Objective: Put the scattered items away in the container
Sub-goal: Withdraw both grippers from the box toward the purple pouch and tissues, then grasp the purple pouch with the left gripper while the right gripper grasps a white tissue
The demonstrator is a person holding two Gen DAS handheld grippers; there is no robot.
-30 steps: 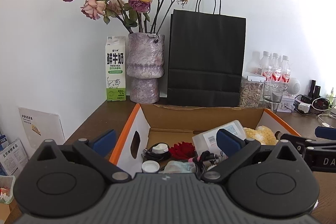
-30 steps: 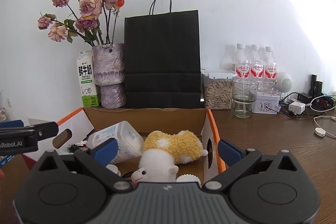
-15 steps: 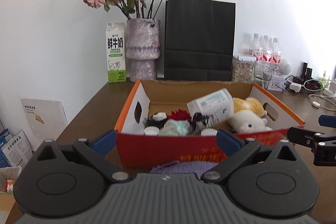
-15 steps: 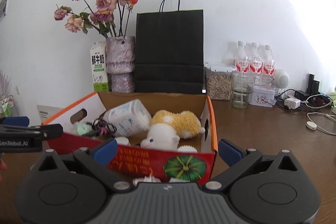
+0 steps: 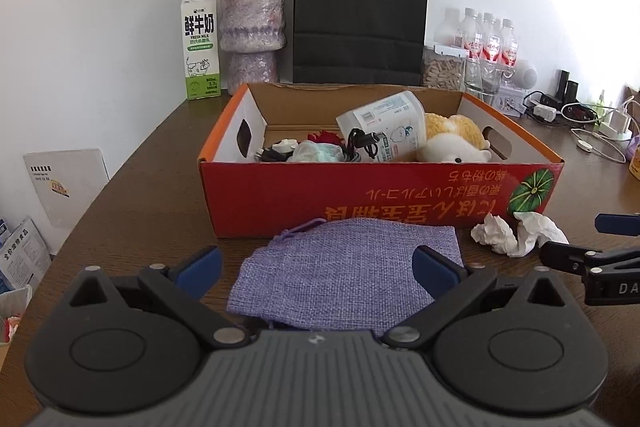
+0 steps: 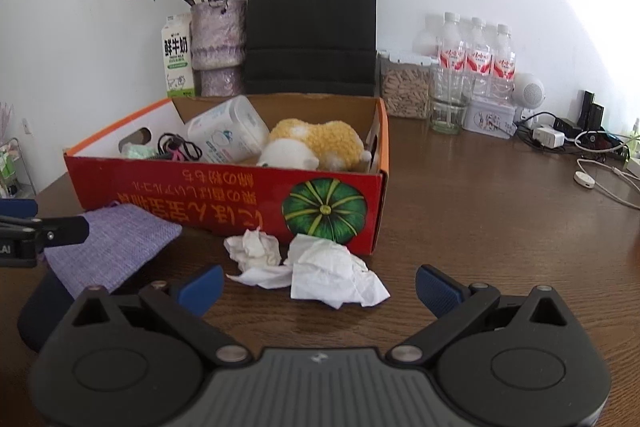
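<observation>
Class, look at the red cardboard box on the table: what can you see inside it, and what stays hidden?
Inside the box lie a white plastic jar on its side, a yellow-and-white plush toy, black cables, a crumpled wrapper and something red. The near wall hides the floor.

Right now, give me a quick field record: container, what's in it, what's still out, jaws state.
container: red cardboard box, open top, on wooden table
inside: plush toy, white jar, black cable
still out: purple fabric pouch, crumpled tissues, both in front of the box
left gripper: jaws open, empty, over pouch
right gripper: jaws open, empty, at tissues
</observation>
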